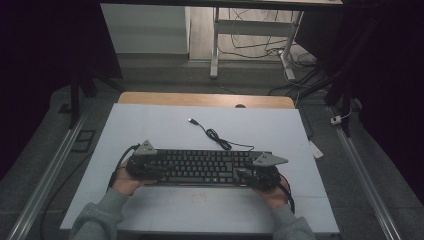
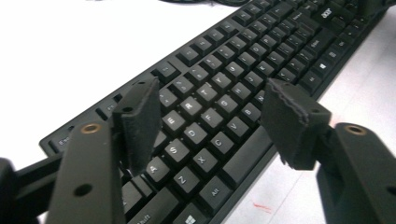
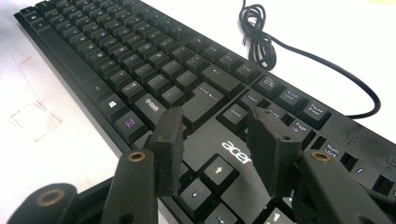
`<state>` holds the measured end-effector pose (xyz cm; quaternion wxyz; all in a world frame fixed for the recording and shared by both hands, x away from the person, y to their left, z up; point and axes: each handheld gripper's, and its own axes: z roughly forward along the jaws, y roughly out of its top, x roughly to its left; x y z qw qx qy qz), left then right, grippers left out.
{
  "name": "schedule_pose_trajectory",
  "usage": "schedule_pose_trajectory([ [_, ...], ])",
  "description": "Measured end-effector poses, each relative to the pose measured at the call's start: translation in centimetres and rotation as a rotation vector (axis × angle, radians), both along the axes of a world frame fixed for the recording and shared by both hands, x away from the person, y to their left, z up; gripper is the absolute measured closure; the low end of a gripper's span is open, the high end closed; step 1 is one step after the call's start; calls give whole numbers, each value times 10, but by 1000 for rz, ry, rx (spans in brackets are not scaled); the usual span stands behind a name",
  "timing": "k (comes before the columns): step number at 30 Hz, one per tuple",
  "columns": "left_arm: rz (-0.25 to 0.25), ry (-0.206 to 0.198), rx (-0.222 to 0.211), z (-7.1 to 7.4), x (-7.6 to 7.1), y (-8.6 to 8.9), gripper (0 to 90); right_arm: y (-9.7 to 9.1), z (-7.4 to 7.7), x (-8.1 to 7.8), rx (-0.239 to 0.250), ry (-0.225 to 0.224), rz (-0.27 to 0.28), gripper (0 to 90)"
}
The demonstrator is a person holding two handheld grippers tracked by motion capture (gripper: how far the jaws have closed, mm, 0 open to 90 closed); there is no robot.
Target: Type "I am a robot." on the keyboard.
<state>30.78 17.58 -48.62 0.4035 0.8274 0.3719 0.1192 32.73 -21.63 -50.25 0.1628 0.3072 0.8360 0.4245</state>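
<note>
A black keyboard lies crosswise on the white mat, close to the person. Its cable coils behind it and ends in a USB plug. My left gripper hovers over the keyboard's left end. In the left gripper view its jaws stand wide above the letter keys, one pad over the key rows, the other at the front edge. My right gripper is at the right end. There its jaws stand apart over the arrow keys and the logo, pinching nothing.
The mat covers a wooden table. A faint red square mark sits on the mat just in front of the keyboard. Beyond the table are desk legs and floor cables. Metal rails run along both sides.
</note>
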Motion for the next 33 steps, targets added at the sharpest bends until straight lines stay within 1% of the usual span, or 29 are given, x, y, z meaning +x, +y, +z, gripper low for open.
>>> schedule_pose_trajectory([
  [4, -20, -5, 6, 0, -2, -4, 456, 0, 0, 0, -1, 0, 0, 562],
  [7, -33, -9, 9, 0, -3, -6, 528, 0, 0, 0, -4, 2, 0, 562],
  [10, -52, -4, 14, -1, -4, -10, 633, 0, 0, 0, -3, 0, -1, 562],
  [14, -82, 12, 25, -3, -4, -15, 816, 0, 0, 0, -1, 0, -1, 562],
  [16, -101, 23, 33, -5, -4, -18, 887, 0, 0, 0, -1, 0, -2, 562],
  [22, -147, 48, 69, -13, -5, -30, 890, 0, -1, 0, -3, 0, -2, 561],
  [24, -155, 53, 81, -15, -5, -34, 890, 0, -1, 0, -3, 1, -2, 560],
  [25, -156, 54, 90, -17, -5, -35, 890, 0, -1, 1, -3, 1, -3, 560],
  [29, -156, 64, 102, -22, -5, -40, 889, 0, -1, 1, -6, 2, -3, 559],
  [33, -158, 65, 107, -25, -5, -43, 889, 0, -1, 1, -9, 4, -5, 558],
])
